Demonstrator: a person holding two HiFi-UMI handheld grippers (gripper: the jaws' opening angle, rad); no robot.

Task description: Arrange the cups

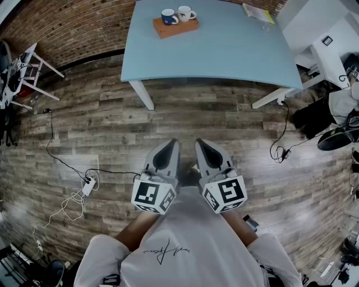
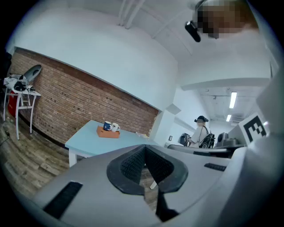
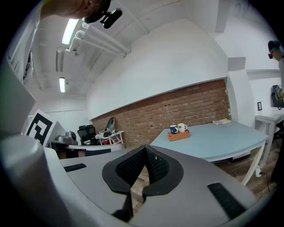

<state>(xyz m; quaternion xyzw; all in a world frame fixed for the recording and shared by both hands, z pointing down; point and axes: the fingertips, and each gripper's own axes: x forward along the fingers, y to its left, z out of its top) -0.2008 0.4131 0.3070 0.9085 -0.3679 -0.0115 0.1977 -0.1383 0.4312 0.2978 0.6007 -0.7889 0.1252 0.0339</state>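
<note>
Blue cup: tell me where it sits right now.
In the head view the blue cup stands on the orange-brown tray on the pale blue table, just left of the white cup.

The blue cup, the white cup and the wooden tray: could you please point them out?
blue cup [image 1: 168, 19]: head view, on its blue side.
white cup [image 1: 184, 14]: head view, on its body.
wooden tray [image 1: 177, 29]: head view, on its front wall.

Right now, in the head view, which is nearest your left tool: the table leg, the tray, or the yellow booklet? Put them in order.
1. Table leg, front left, just ahead of the left tool.
2. Tray, farther back, straight ahead.
3. Yellow booklet, farthest back, to the right.
</note>
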